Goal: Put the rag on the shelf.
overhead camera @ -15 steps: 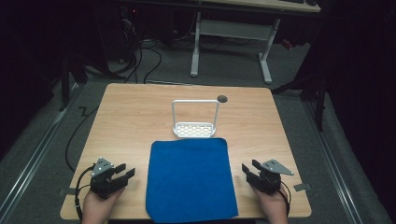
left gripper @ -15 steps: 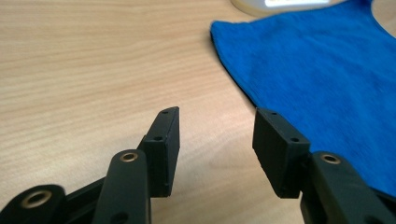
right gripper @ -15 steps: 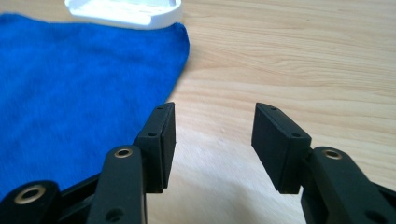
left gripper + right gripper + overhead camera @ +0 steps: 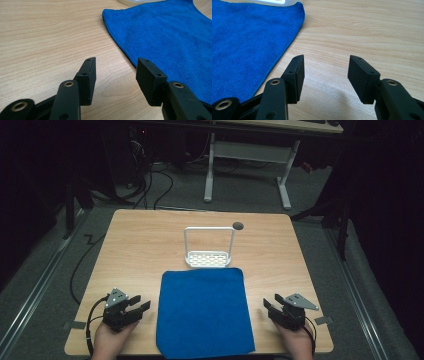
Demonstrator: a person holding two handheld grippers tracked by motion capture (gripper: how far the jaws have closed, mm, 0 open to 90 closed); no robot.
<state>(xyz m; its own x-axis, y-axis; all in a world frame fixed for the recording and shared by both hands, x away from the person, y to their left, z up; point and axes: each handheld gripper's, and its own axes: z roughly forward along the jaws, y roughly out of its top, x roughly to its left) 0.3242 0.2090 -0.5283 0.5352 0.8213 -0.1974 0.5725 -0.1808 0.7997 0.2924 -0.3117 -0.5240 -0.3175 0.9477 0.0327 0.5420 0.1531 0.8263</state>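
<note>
Wood-grain worktop [image 4: 140,245]: light, square-cornered, carrying everything listed; a small dark round spot [image 4: 238,225] sits near its far edge.
Blue cloth [image 4: 204,312]: terry-textured, spread flat in the near middle of the worktop, its near edge reaching the worktop's front edge; largest loose item and the likely thing to be handled. In the left gripper view its side edge [image 4: 120,45] runs just beside the jaws.
White rack [image 4: 208,251]: perforated base with an upright wire-like frame, standing just beyond the cloth's far edge, touching or almost touching it; which, cannot be told.
Left gripper [image 4: 141,303]: held low over bare wood at the cloth's left side, jaws apart, nothing between them.
Right gripper [image 4: 270,302]: mirrored at the cloth's right side, jaws likewise spread and empty; the cloth edge [image 4: 294,37] lies near its left jaw.
Stage, as judged: nothing grasped yet; both tools poised to take the cloth's side edges or corners.
Risk, as judged: a jaw may skate over the flat edge and pinch nothing; uneven pulls from the two sides may bunch the cloth; dragging it forward may nudge or tip the rack.
</note>
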